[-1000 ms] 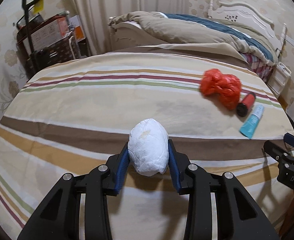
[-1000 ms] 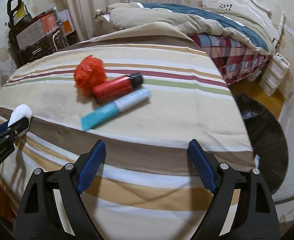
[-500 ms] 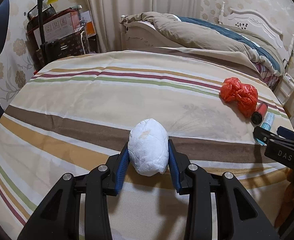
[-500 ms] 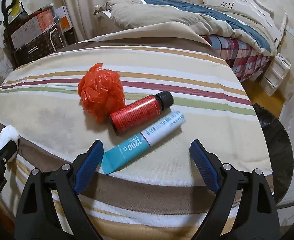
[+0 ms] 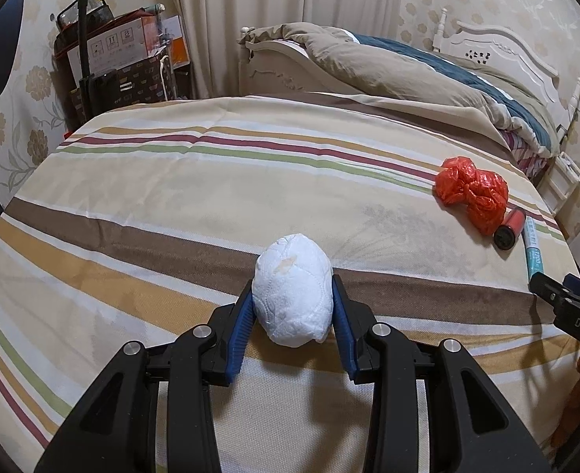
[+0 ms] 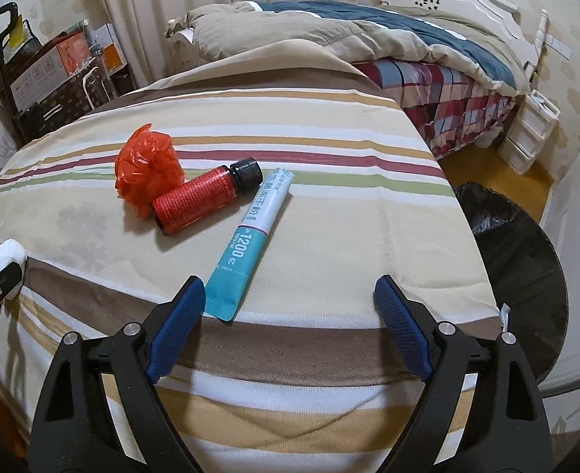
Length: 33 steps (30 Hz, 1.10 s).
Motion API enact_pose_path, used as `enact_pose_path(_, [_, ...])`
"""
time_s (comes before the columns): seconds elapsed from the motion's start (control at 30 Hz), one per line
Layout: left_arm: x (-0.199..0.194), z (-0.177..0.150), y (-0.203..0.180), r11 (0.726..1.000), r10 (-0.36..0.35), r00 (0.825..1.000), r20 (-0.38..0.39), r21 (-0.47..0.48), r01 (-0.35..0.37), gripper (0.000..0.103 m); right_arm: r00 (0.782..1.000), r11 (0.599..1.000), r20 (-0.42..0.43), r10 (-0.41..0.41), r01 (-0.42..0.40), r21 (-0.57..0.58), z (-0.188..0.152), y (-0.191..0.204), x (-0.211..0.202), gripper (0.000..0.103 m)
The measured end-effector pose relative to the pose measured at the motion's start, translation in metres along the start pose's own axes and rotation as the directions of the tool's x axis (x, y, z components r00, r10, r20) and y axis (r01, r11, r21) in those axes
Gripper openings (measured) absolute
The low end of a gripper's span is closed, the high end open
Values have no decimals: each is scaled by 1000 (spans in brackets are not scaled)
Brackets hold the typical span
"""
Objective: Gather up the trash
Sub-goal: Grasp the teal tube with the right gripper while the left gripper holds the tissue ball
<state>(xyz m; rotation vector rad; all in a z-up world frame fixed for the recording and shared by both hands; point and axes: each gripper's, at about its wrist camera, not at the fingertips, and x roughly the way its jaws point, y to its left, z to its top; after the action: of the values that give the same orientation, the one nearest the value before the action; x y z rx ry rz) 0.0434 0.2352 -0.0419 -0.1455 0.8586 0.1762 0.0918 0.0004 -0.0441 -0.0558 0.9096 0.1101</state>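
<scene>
Step in hand: by my read, the right gripper is lining up on the teal tube while the left gripper carries its load over the striped cover.
How to do it well: I'd shift the right gripper a touch to the left so the tube's flat tail sits between the pads, not under the left one, then come down low and pinch across the tube's width.
Watch out: the red bottle lies just beside the tube, and the crumpled orange bag presses against the bottle; a sloppy approach could set the bottle rolling, I reckon.
Left claw: closed snugly on the white wad, both blue pads pressing its sides, the wad bulging out ahead of them.
Right claw: spread wide and holding nothing; its left pad sits right by the tube's tail, and I can't tell whether it touches.
Where the trash is: bag, bottle and tube bunched together on the cover, near its right edge in the left camera's view.
Bin: a black-lined bin sits on the floor just off the cover's right edge; likely the drop point.
</scene>
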Motion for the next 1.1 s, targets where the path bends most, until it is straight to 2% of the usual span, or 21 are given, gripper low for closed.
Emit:
enact_pose_path(0.17, [0,0,0,1000,1,1000,0,0,-1,39,1000,1000,10,8,-7,-23,7,8,3,67])
enact_pose_path(0.43, [1,0,0,1000,2,1000,0,2,-2,39,999,999,15,40,-40,29,24,7,12,66])
enact_pose_path(0.57, [0,0,0,1000,1,1000,0,1,-1,39,1000,999,17,25,-26,38,28,7,16,66])
enact_pose_path(0.77, [0,0,-1,1000,1,1000,0,1,-1,39,1000,1000,23,-4,4,-6,22,12,14,56])
enact_pose_path(1.1, [1,0,0,1000,-2,1000,-1,-2,2,39,1000,1000,25,-4,4,-6,4,-8,-1,56])
